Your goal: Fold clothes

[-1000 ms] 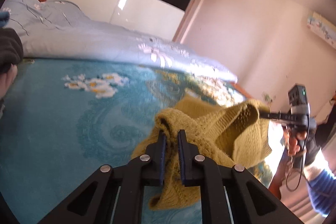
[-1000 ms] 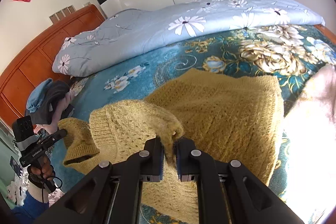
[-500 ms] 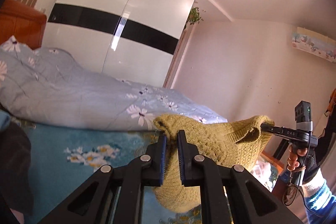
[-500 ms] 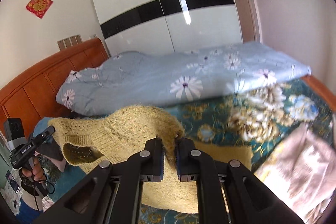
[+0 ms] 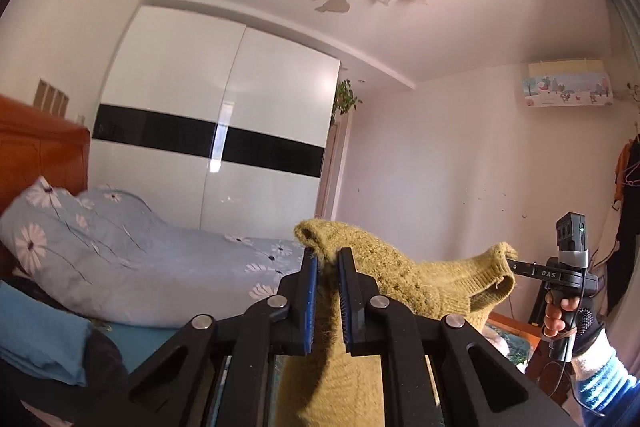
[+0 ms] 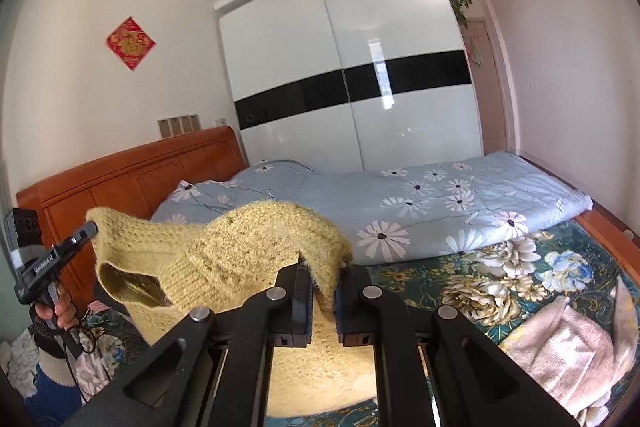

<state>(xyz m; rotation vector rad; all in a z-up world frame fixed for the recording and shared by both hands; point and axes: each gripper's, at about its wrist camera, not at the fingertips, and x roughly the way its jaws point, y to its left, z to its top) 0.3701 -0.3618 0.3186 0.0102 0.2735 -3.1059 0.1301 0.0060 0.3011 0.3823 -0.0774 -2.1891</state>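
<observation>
A mustard-yellow knitted sweater (image 5: pixel 404 279) hangs in the air between my two grippers, well above the bed. My left gripper (image 5: pixel 328 259) is shut on one shoulder of it. My right gripper (image 6: pixel 324 267) is shut on the other shoulder; the sweater (image 6: pixel 248 247) stretches leftward with its neck opening facing me. In the left wrist view the right gripper (image 5: pixel 516 267) holds the far edge of the collar. In the right wrist view the left gripper (image 6: pixel 90 229) grips the far corner. The sweater's lower part hangs down behind the fingers.
A bed with a teal floral cover (image 6: pixel 500 267) lies below, with a folded light-blue daisy quilt (image 6: pixel 420 203) along its far side and an orange wooden headboard (image 6: pixel 120 187). A pink garment (image 6: pixel 568 343) lies at right. Folded blue and dark clothes (image 5: pixel 44 339) sit at left. A white wardrobe (image 6: pixel 360 75) stands behind.
Both grippers have lifted the sweater up off the bed and tilted upward; the views now show the wardrobe, walls and ceiling instead of the bedcover. Both grips stay shut on the sweater.
</observation>
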